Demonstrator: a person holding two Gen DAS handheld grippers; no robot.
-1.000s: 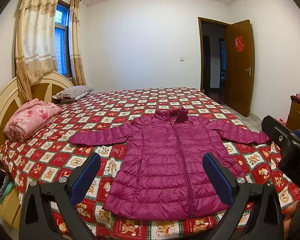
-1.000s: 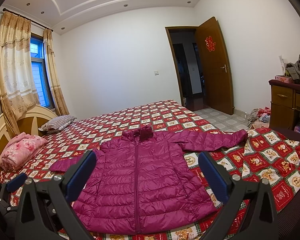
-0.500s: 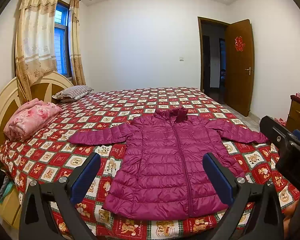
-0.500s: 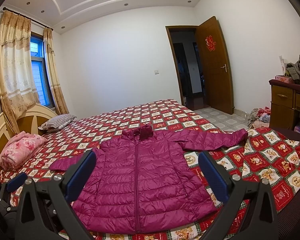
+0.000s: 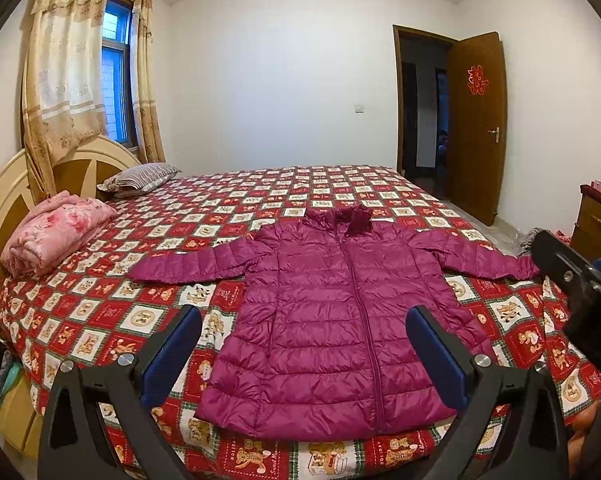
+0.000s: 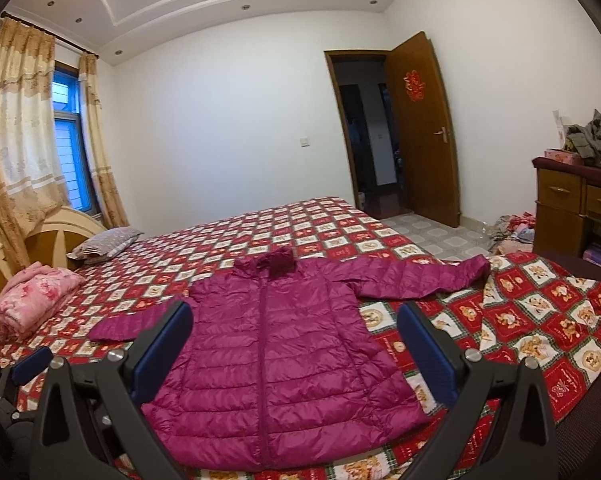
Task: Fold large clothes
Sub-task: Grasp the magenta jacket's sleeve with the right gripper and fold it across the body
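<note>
Both grippers, left gripper (image 5: 303, 338) and right gripper (image 6: 294, 332), hover jaws wide, seemingly clear of the flat purple jacket (image 5: 340, 320).

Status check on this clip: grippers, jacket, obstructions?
Left gripper open, right gripper open, both empty. Purple jacket flat on bed, sleeves spread, unfolded. Nothing on it.

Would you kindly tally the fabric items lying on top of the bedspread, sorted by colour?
Magenta: 1, the puffer jacket
Pink: 1, the folded blanket
Grey striped: 1, the pillow
Total: 3
</note>
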